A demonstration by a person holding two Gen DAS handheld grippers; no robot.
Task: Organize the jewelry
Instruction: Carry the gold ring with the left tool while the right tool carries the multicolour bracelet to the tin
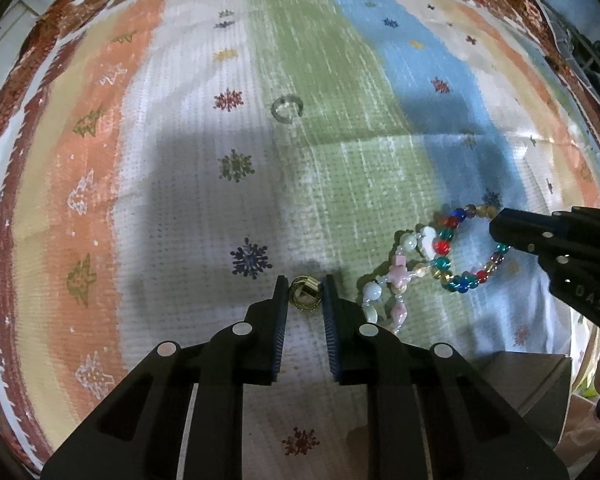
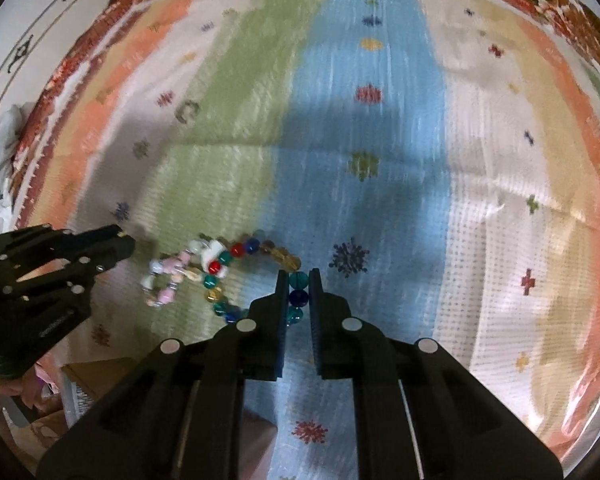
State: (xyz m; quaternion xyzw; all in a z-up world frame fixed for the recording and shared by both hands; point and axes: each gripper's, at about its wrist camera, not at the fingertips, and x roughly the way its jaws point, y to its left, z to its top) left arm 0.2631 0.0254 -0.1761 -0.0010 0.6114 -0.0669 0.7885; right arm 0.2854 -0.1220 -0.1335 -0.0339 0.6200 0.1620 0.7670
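1. The left gripper point(image 1: 305, 295) stands narrowly parted around a small gold ring point(image 1: 306, 293) at 6 o'clock on the striped cloth point(image 1: 100, 184); contact is unclear.
2. The right gripper point(image 2: 298, 294) pinches the multicolored bead bracelet point(image 2: 256, 276), whose loop trails toward 9 o'clock.
3. Risk: the pale pink-and-white bead strand point(image 1: 388, 280) overlaps that bracelet, so lifting may drag it along.
4. Risk: the ring could squirt sideways if squeezed off-centre.
5. A green open ring point(image 1: 287, 109) lies at 12 o'clock, well apart.
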